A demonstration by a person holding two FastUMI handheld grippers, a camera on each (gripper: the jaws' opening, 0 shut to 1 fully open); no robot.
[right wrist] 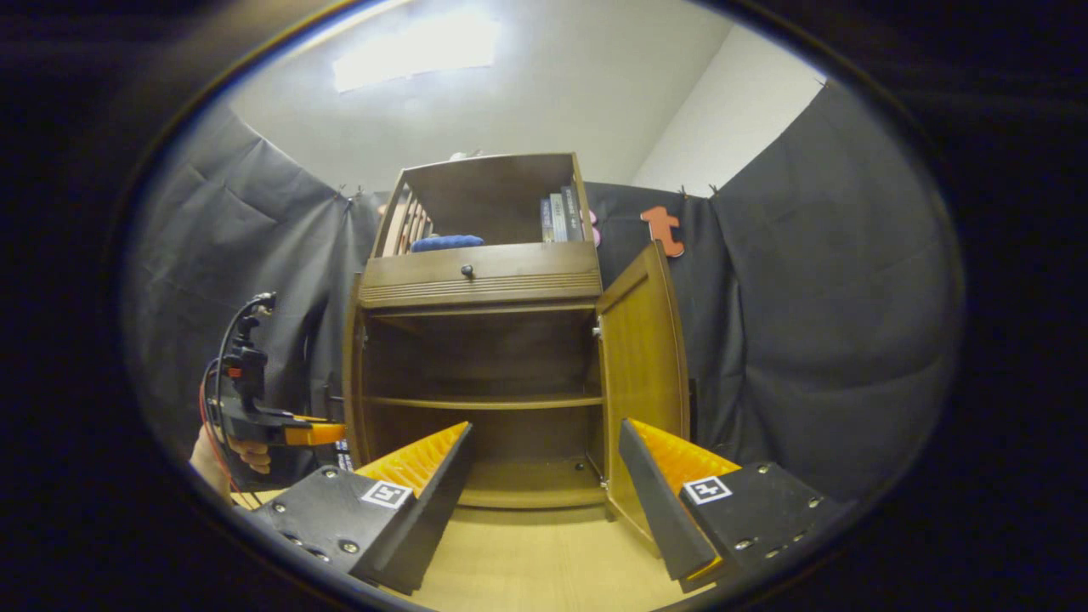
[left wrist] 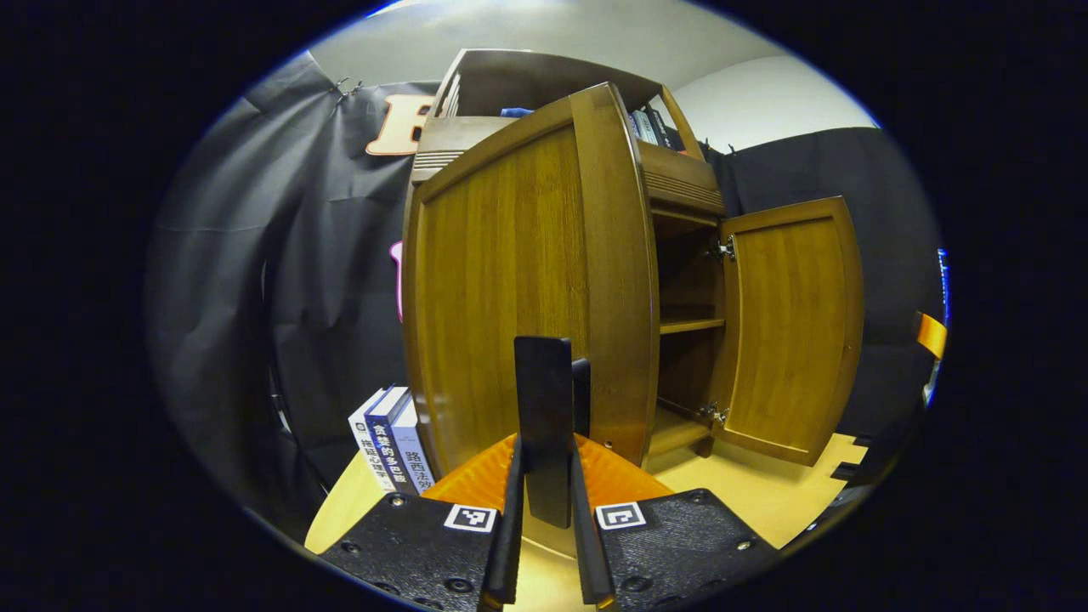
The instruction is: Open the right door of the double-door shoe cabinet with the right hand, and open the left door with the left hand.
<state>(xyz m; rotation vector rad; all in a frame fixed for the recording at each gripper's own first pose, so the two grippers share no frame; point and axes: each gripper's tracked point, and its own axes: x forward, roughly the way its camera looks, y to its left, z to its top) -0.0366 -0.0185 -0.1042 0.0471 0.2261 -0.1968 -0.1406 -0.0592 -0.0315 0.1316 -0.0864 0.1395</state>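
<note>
the cabinet (right wrist: 480, 280) is standing on the bench (right wrist: 527, 561), both doors swung out. the left door (left wrist: 527, 280) is sitting between the left gripper (left wrist: 548, 476) fingers, which are pinching its black handle (left wrist: 544, 408). the right door (right wrist: 642, 357) is hanging open just beyond the right gripper (right wrist: 544, 476), whose fingers are spread wide, touching nothing. books (left wrist: 391, 438) are standing beside the cabinet.

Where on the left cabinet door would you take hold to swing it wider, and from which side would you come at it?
Probably grip the left door at its free upright edge, where the left claw now sits closed on it, coming from the front. That edge is thin, lies farthest from the hinges and stands ajar, so two fingers can straddle it.
</note>
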